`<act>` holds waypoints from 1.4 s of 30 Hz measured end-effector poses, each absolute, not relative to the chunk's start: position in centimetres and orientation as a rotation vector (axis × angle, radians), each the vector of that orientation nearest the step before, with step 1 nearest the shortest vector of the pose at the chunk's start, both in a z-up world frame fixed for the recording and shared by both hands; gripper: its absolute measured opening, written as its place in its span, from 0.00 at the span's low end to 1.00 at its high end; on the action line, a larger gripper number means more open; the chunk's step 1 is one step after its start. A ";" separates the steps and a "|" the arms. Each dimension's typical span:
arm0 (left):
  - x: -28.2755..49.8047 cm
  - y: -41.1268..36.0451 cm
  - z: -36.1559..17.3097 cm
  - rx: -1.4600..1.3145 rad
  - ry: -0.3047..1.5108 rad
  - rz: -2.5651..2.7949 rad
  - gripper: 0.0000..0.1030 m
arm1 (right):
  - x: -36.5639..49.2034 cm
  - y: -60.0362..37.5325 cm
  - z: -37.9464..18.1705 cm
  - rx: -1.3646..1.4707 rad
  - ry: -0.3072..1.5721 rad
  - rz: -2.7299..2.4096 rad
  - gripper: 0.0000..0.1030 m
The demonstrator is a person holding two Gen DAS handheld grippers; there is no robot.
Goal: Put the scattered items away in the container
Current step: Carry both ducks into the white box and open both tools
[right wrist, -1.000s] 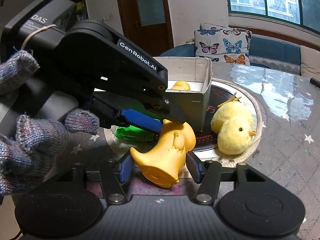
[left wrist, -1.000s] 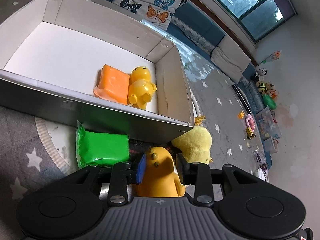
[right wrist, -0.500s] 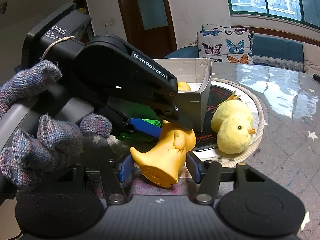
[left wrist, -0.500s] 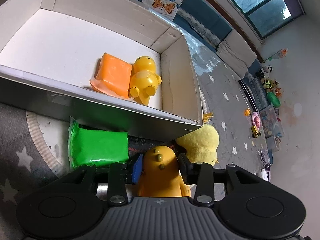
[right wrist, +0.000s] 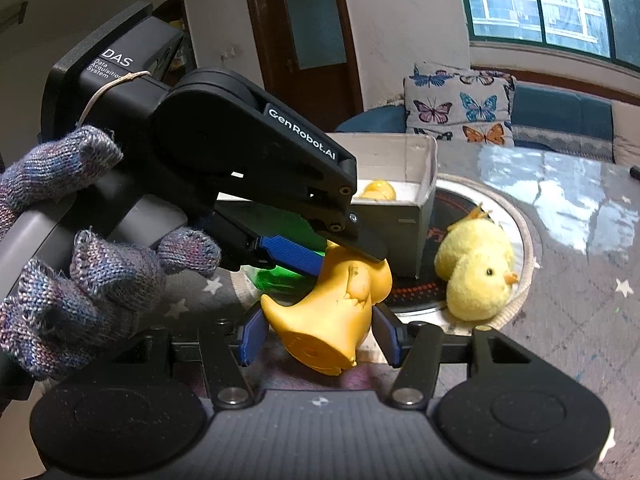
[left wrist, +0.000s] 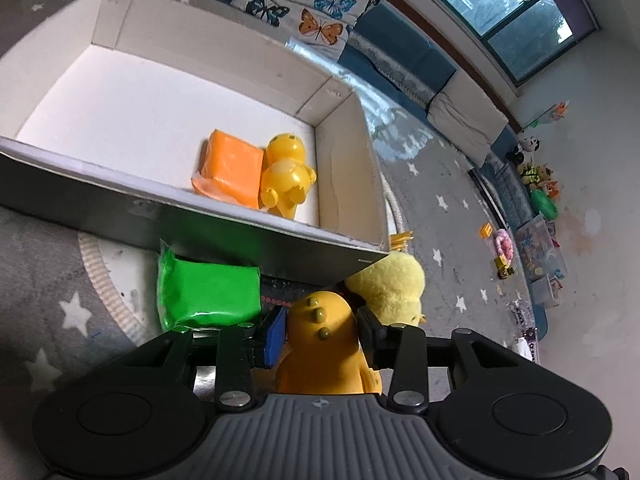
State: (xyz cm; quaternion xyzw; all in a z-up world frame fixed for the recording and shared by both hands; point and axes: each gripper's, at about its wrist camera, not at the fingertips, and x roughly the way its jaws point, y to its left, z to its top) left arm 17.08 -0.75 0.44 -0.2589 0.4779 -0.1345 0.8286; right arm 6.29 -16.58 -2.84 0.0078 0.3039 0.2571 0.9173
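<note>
Fingers [left wrist: 276, 336] of your left gripper [left wrist: 322, 334] are clamped on the orange toy [left wrist: 322, 344] – blue pad on one side, dark pad on the other. Toy's glossy, w/ three small bumps down its top and a flared, hollow base seen from the right wrist. Your right gripper [right wrist: 320, 334] sits spread around that base, pads not clearly touching.

Box [left wrist: 352, 160] wall stands just ahead of the toy, rim above it; inside, an orange pack [left wrist: 230, 168] and yellow figure [left wrist: 286, 176] crowd the near right corner – rest of the floor is bare. Green pack [left wrist: 208, 294] lies left, plush chick [left wrist: 390, 286] right, both against the wall.

Vs 0.5 s ago, grip is unchanged; the left view has pulled back slightly from the box.
</note>
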 end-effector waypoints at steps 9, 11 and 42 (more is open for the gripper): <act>16.6 1.1 4.0 -0.542 0.901 -0.283 0.40 | 6.8 -15.1 -0.1 -0.043 0.542 0.570 0.55; 16.8 1.9 4.8 -0.548 0.875 -0.275 0.40 | 7.3 -14.6 0.5 -0.058 0.522 0.584 0.55; 27.5 11.6 2.4 -0.681 0.887 -0.124 0.40 | 20.4 -4.8 -0.9 -0.146 0.601 0.716 0.55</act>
